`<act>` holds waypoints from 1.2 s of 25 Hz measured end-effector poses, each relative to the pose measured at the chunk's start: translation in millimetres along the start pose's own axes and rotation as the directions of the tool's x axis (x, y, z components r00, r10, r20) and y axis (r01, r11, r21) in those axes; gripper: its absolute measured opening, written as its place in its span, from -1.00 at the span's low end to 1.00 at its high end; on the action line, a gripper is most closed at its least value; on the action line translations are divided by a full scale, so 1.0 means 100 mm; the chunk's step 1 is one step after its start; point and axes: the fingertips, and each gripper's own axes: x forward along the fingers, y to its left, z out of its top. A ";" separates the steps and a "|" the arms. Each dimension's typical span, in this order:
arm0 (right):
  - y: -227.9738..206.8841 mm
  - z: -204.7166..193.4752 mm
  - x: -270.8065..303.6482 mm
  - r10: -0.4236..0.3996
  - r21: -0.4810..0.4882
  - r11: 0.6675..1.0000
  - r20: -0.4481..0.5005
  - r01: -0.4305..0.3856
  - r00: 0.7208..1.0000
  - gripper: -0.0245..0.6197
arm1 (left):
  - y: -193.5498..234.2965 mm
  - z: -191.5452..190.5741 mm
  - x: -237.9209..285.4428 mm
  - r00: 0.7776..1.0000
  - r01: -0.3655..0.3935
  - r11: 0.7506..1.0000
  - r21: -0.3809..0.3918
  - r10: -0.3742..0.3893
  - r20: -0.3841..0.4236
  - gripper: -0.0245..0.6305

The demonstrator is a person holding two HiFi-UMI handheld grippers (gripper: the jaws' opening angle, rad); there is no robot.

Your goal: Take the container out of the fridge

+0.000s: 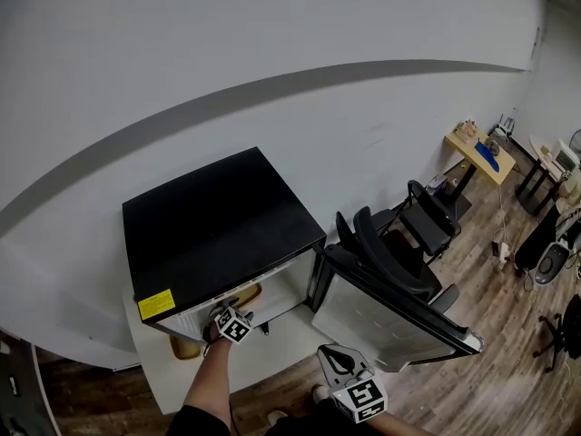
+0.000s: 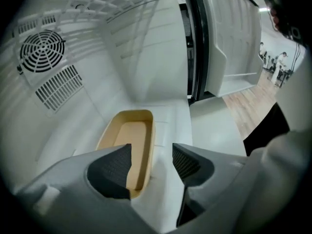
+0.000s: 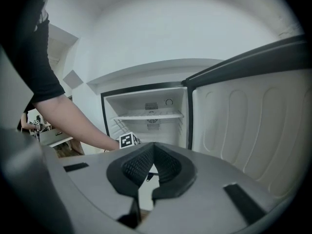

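Left claw (image 2: 152,162) is inside the fridge (image 1: 218,221) with its jaws spread, nothing gripped. Tan container (image 2: 127,143) lies on the fridge floor, and its right rim sits in the gap between the jaws. Can't really tell if the left jaw touches it or just hovers over it. Right claw (image 3: 152,150) hangs out front, well back from the fridge, jaws pinched together on nothing. Door (image 3: 248,130) stands wide open on the right.
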 end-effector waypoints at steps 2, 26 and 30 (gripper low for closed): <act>-0.01 -0.01 0.03 0.005 -0.001 1.000 -0.009 -0.005 1.000 -0.93 | 0.04 -0.03 0.07 1.000 0.004 1.000 -0.027 -0.005 -0.010 -0.16; -0.06 -0.02 0.05 0.004 -0.005 1.000 -0.019 -0.004 1.000 -0.93 | -0.19 0.07 -0.07 0.998 0.040 0.997 0.058 -0.043 0.046 -0.84; 0.07 0.01 0.02 0.028 -0.010 1.000 -0.007 -0.028 1.000 -0.93 | -0.29 0.25 -0.38 0.988 -0.015 0.999 0.034 0.009 0.156 -0.85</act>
